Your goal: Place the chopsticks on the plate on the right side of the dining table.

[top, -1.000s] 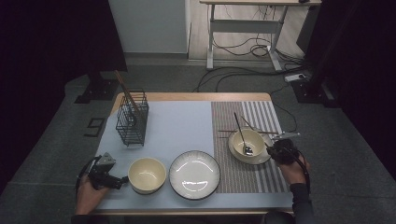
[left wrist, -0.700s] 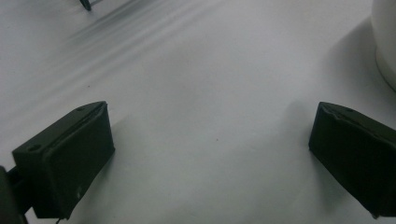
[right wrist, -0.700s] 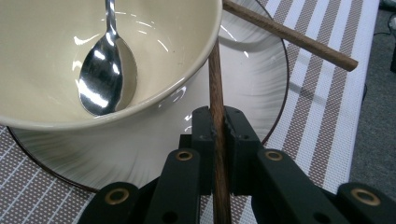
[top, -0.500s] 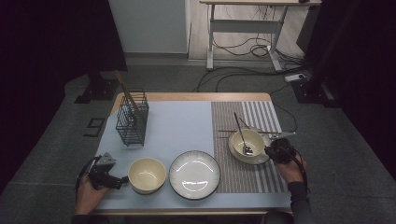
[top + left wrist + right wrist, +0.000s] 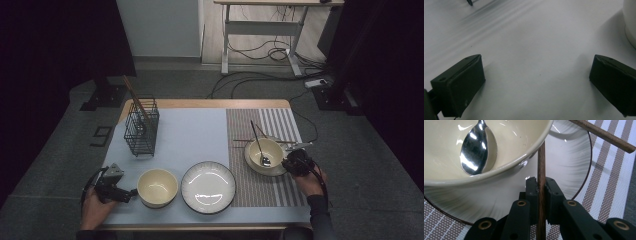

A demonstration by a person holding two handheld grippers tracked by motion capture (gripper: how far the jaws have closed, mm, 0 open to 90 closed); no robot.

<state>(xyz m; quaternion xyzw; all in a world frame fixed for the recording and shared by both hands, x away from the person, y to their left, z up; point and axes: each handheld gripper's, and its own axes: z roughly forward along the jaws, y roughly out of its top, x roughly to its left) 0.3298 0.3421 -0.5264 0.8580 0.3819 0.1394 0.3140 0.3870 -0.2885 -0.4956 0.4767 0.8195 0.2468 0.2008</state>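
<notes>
So the right gripper [image 5: 541,185] has its black jaws clamped on one thin dark wooden chopstick [image 5: 541,165], whose long axis runs straight up the right gripper view, away from the jaws and under the rim of the cream ceramic bowl [image 5: 506,147]. A second chopstick [image 5: 604,135] lies on the striped woven placemat [image 5: 609,182]. One shiny metal spoon [image 5: 477,147] sits in that bowl, over a ribbed plate [image 5: 564,170]. The left gripper [image 5: 536,75] hangs with jaws wide apart over the smooth pale mat [image 5: 529,37]. Two bowls total, counting the plain cream bowl [image 5: 157,187].
</notes>
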